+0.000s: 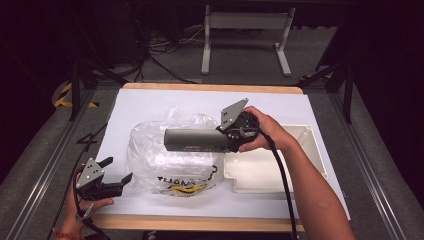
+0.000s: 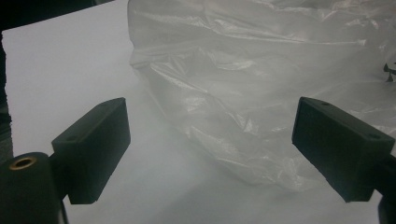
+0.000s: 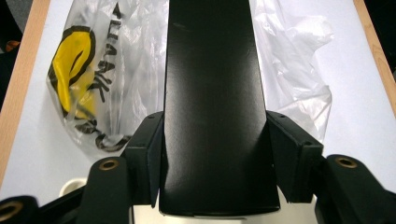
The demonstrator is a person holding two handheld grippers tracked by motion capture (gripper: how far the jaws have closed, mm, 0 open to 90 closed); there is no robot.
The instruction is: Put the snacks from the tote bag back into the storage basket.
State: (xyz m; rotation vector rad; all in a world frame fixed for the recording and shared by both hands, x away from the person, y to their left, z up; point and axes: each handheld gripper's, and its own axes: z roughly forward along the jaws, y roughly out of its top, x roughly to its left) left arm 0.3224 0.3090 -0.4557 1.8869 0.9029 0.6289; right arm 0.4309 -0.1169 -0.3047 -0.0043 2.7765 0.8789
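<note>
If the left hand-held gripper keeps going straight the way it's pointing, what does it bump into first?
Most likely the clear plastic bag. The left hand-held gripper is open and aimed at the bag's crumpled side, with bare white table cover between them. How far off is hard to judge.

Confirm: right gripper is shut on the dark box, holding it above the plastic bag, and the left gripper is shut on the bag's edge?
Not quite. The left gripper is open, not shut on the bag: the left gripper view shows its jaws spread wide with the plastic bag lying between and beyond them, untouched. The rest holds: the right gripper is shut on the dark box, held above the bag.
</note>
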